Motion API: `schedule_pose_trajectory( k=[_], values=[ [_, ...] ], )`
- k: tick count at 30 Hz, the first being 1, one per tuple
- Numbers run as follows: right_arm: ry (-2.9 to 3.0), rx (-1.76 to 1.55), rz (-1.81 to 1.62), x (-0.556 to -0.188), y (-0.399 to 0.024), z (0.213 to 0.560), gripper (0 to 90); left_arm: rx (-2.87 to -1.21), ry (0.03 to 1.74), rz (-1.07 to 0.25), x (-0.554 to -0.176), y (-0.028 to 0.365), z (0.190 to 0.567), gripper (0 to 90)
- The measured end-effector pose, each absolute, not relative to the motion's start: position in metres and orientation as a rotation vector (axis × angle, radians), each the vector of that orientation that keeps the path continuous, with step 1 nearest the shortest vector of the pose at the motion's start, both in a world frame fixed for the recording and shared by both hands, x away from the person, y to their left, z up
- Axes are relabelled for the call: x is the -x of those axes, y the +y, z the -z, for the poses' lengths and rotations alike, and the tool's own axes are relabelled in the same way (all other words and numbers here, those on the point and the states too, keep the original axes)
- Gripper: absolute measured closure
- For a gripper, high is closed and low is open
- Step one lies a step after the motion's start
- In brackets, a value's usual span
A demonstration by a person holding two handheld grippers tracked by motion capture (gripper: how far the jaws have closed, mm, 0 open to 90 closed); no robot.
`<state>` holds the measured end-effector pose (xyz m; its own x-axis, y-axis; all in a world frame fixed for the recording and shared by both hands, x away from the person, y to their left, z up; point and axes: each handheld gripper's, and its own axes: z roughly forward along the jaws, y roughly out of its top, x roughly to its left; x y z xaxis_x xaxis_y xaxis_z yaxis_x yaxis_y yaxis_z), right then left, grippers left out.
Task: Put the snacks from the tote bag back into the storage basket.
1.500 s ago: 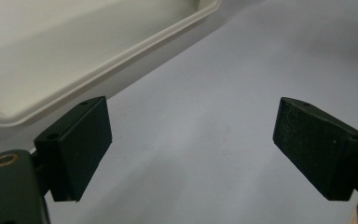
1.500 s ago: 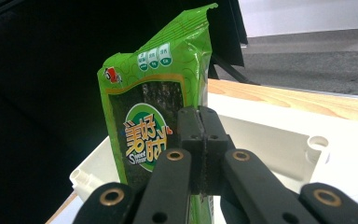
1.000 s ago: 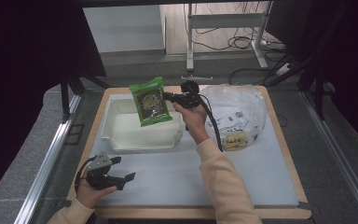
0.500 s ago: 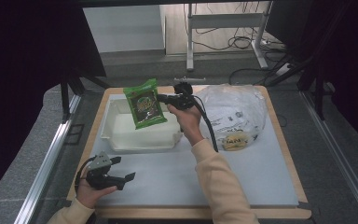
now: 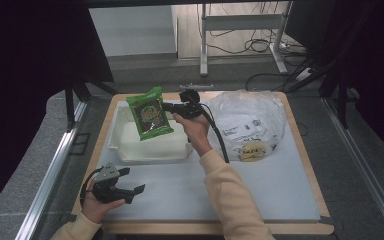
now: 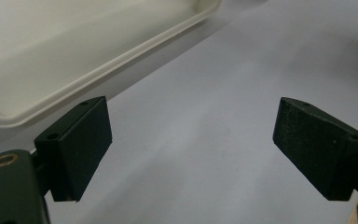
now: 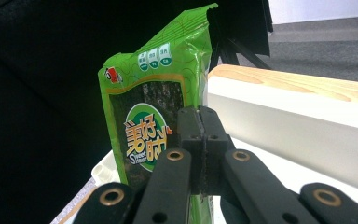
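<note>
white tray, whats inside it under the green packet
The white tray looks empty where its floor shows. The green packet, held above by the right gripper, hides part of the floor.

clear plastic bag [image 5: 250, 122], grey mat [image 5: 260, 185]

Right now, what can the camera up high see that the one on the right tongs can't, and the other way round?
High view alone: the left tongs open and resting near the table's front, a clear plastic bag of items to the right of the tray, and the person's sleeve.

Right gripper view alone: the print on the packet up close, with the jaws pressed together on its edge.

Both: the green packet, held by the right tongs above the white tray, and the table's wooden rim.
</note>
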<state>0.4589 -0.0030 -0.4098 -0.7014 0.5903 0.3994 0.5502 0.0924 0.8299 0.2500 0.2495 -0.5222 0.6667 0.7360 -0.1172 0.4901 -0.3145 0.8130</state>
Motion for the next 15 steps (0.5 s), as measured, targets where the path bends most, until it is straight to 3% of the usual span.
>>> schedule_pose_trajectory(
  k=[15],
  values=[
    [2.315, -1.217, -1.691, -0.461, 0.018, 0.426, 89.6, -1.971, 0.955, -0.345, -0.249, 0.249, 0.522, 11.6]
  ],
)
